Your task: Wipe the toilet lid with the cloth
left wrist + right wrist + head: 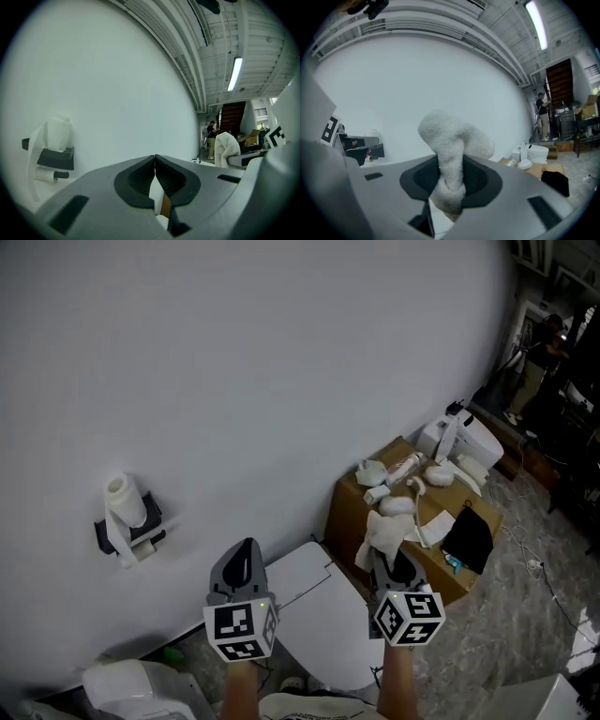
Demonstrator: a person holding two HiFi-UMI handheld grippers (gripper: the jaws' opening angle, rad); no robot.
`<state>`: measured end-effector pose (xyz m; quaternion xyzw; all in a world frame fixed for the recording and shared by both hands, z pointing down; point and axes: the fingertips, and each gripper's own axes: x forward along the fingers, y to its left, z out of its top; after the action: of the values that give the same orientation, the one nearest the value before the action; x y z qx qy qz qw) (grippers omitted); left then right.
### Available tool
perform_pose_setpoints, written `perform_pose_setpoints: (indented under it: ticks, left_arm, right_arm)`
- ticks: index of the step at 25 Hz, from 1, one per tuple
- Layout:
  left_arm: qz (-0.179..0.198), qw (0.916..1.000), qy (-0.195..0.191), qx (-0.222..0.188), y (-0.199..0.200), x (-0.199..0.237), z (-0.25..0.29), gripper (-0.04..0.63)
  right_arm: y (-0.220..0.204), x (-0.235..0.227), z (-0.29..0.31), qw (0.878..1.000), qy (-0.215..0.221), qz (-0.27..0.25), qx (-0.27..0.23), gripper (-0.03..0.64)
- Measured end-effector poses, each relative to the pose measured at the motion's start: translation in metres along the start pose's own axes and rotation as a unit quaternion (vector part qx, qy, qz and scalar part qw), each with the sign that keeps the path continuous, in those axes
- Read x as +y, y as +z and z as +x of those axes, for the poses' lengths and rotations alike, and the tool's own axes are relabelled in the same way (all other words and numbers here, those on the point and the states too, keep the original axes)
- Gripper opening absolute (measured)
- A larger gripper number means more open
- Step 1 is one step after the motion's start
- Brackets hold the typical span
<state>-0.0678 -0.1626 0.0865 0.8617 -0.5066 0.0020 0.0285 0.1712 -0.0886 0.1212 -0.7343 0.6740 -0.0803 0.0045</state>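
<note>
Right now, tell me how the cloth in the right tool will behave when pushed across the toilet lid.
Probably floppy: the cloth bunches and folds over above the right tool pinching it. Its fluffy surface suggests it is light and would drag rather than slide on the toilet lid. It would likely crumple when pushed.

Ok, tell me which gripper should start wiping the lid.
Right, most likely. The right gripper is shut on the cloth, while the left gripper is shut on nothing. The lid lies below, between the two.

White cloth (386, 532) in right tool (394, 564); toilet lid (323, 615) beside left tool (246, 555)
</note>
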Motion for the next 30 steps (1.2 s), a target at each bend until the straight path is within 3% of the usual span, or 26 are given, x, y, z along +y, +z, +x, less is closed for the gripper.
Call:
perform_pose_setpoints:
  ticks: [30]
  left_arm:
    - [0.008, 0.9999, -0.008, -0.012, 0.011, 0.003, -0.005, 0.009]
  right_arm:
    - [0.018, 0.012, -0.009, 0.999, -0.008, -0.024, -0.022, 0.114]
